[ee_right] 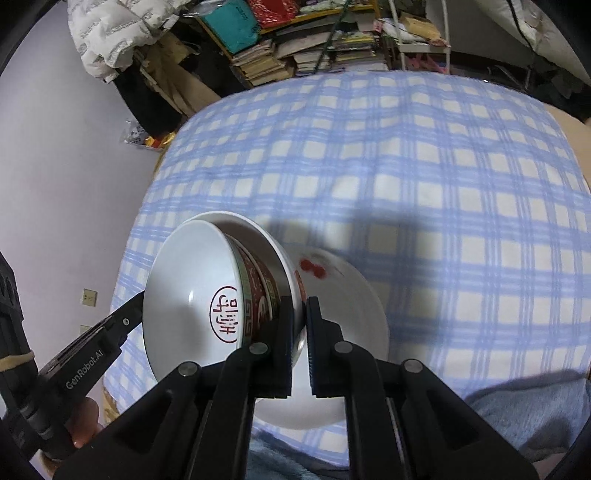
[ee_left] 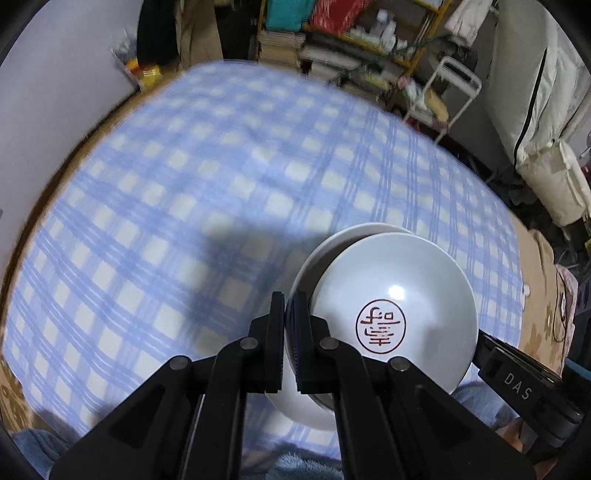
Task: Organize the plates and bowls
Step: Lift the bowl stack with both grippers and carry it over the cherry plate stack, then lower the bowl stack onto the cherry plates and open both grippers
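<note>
Both grippers are up over the blue-and-white checked cloth (ee_left: 229,177) that covers the table, and between them they carry a nested stack of white crockery, tipped on edge.

In the left wrist view the left gripper (ee_left: 290,306) has its jaws pinched tight on the rim of a white plate (ee_left: 321,254), with no gap left beyond the thickness of the china. Nested against that plate, on its right, is a white bowl (ee_left: 399,295) with a red seal mark printed in the bottom. The tip of the right gripper (ee_left: 517,373) shows at the bowl's right edge, low in the picture.

From the right wrist view the right gripper (ee_right: 299,317) is likewise clamped narrow on a rim in the stack, that of a white bowl with red cherries (ee_right: 332,291) painted on its outside. To its left sits the seal-marked bowl (ee_right: 192,291), whose outer wall carries a red and green band. The left gripper (ee_right: 107,332) reaches in at that bowl's left edge.

The stack hangs near the front edge of the table, clear of the cloth. Beyond the table's far side are piles of books (ee_right: 266,62) on a yellow-framed shelf (ee_left: 417,48), and a white puffer jacket (ee_right: 110,33) hangs at the far left.
</note>
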{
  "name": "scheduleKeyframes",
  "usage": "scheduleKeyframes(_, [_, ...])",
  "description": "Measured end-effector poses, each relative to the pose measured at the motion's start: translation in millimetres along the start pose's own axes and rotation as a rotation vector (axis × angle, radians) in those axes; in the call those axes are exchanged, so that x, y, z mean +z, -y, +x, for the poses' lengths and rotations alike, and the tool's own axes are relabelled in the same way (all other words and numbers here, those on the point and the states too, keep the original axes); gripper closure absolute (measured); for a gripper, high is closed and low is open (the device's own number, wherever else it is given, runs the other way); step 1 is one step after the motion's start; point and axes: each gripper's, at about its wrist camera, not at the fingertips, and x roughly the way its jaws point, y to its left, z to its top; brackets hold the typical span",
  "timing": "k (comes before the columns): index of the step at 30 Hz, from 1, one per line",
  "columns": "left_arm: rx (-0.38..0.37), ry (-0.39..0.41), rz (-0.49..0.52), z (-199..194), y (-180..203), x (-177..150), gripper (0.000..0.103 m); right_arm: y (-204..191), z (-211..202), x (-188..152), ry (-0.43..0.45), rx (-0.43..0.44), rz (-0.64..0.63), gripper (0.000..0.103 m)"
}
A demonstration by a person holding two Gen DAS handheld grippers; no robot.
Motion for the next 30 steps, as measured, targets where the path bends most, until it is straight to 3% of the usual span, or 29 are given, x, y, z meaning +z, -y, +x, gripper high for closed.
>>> scheduleKeyframes(7, [0.076,-0.057,0.068,22.0,13.9,-13.7,0.101,26.4,25.1,-18.8,-0.076,0.001,0.056,0.092])
scheduleKeyframes(23, [0.057,-0.071,0.069,26.5,10.4,-19.0,0.099,23.9,22.3,-21.6,-0.036,-0.01,-0.03,0.093])
scheduleKeyframes(30, [0.067,-0.041,0.055,18.5,6.0,-20.0,0.093,20.4,22.2,-22.5,-0.021,-0.018,-0.066,0.093])
